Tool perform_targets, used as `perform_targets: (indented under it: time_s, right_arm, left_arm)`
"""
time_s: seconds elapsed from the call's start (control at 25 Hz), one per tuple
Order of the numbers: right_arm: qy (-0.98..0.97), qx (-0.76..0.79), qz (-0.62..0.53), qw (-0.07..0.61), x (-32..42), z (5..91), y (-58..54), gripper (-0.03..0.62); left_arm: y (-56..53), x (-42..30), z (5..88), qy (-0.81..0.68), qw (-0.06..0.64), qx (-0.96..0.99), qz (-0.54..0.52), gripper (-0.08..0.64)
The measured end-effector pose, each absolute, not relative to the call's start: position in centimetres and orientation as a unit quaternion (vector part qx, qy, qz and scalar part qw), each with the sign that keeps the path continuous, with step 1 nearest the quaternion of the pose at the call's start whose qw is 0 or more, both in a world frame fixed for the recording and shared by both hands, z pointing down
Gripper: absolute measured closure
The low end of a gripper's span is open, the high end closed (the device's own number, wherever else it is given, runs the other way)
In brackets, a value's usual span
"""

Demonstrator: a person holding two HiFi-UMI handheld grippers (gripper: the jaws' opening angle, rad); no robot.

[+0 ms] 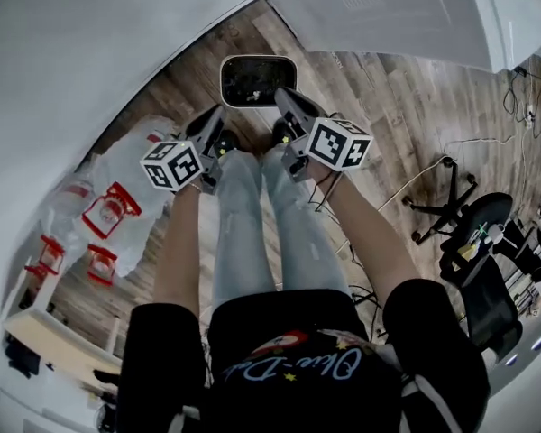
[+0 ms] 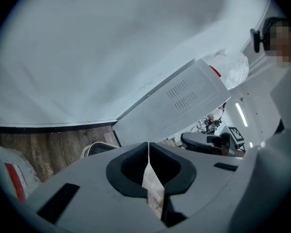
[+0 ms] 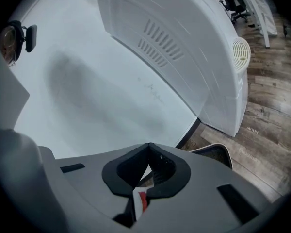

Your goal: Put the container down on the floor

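The container (image 1: 257,80), a dark basket with a pale rim, sits on the wooden floor just beyond my feet. It also shows past the jaws as the container (image 2: 94,149) and the container (image 3: 216,152). My left gripper (image 1: 219,117) hangs just short of its near left corner, and the left gripper (image 2: 148,143) is shut with nothing between its jaws. My right gripper (image 1: 285,96) is at the near right edge, and the right gripper (image 3: 149,144) is shut with its tips meeting beside the rim, not on it.
A white wall curves along the left. A large white appliance (image 1: 406,7) stands behind the container. Plastic bags with red print (image 1: 117,197) lie at the left. Cables (image 1: 487,142) and an office chair (image 1: 473,228) are at the right. The person's legs (image 1: 252,233) are below the grippers.
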State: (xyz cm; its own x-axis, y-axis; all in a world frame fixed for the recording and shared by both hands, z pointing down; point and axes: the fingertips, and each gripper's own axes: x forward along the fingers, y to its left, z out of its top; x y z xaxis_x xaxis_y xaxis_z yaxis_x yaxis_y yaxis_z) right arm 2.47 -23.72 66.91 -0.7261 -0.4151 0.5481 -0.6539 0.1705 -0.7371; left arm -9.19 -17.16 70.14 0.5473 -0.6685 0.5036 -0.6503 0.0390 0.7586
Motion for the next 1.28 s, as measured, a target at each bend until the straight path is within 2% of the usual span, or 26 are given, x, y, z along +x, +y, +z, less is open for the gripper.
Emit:
perform_targets:
  time_s: [0.52,0.88,1.08,1.28]
  right_arm:
    - [-0.814,0.392,0.405,0.143,6.0,56.8,-23.7,0.594]
    - [-0.839,0.388,0.362,0.119,5.6,48.1,-21.7,0.594]
    - [-0.853,0.38,0.341,0.109,5.6,44.5,-21.4,0.594]
    - [-0.861,0.373,0.335,0.09,5.7,41.2,-21.5,0.594]
  left_arm:
    - [-16.9,-8.2,56.8,-0.479,0.448,0.755,-0.029,0.551]
    - [-18.0,-6.6,46.4,-0.476,0.369,0.797,-0.034,0.551]
    - [-18.1,-5.7,42.1,-0.475,0.318,0.82,0.005,0.551]
    - [-17.1,-5.7,39.0,-0.484,0.301,0.821,0.01,0.551]
